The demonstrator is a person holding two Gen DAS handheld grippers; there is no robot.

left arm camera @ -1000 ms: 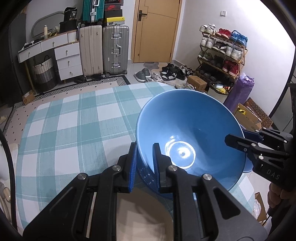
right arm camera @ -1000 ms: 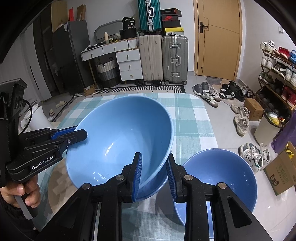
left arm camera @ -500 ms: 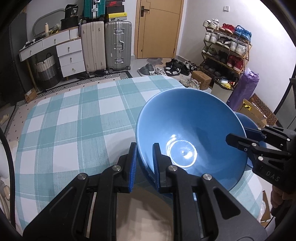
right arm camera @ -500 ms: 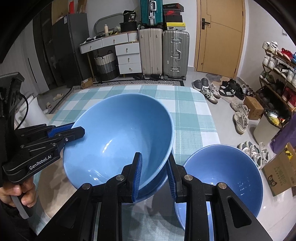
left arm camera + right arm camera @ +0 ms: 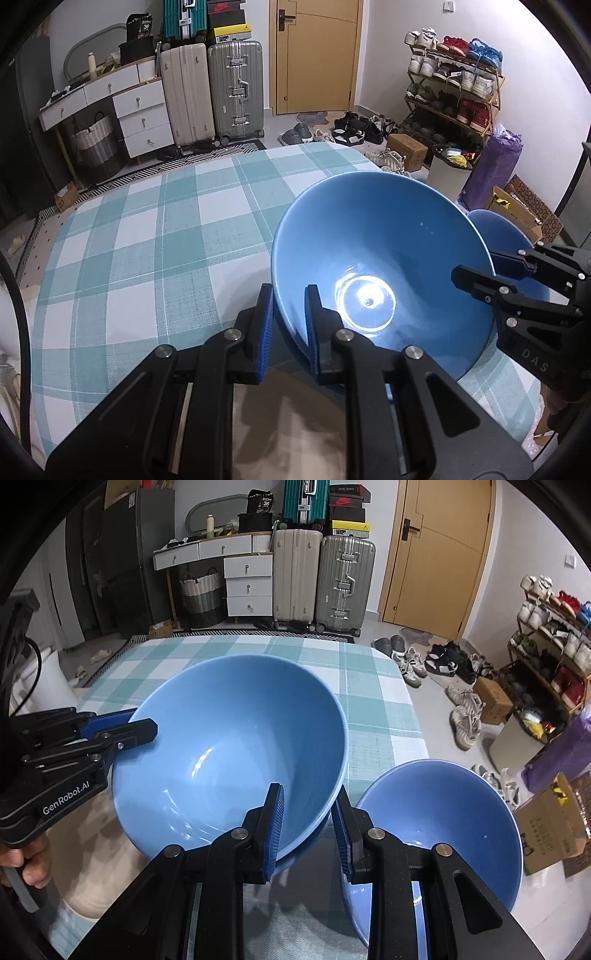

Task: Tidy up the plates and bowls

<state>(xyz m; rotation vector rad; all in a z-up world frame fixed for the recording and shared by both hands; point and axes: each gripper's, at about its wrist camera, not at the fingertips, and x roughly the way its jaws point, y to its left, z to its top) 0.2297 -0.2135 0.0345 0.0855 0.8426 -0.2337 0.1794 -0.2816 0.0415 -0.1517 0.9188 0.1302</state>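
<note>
A large blue bowl [image 5: 380, 258] [image 5: 236, 746] is held tilted above the checked tablecloth [image 5: 147, 251]. My left gripper [image 5: 289, 317] is shut on its near rim; it also shows at the left of the right wrist view [image 5: 125, 727]. My right gripper [image 5: 307, 819] straddles the opposite rim with its pads slightly apart from it; it also shows in the left wrist view [image 5: 476, 269]. A second blue bowl [image 5: 443, 830] sits on the table just right of the held one, partly hidden behind it in the left wrist view [image 5: 506, 236].
A beige plate or mat [image 5: 280, 417] lies under my left gripper at the table's near edge. Beyond the table's far edge are suitcases [image 5: 343, 579], a white drawer unit [image 5: 247, 583], shoes on the floor [image 5: 436, 661] and a shoe rack [image 5: 454, 96].
Both grippers and the large bowl have risen a little above the table. The right gripper's pads have spread slightly wider around the rim.
</note>
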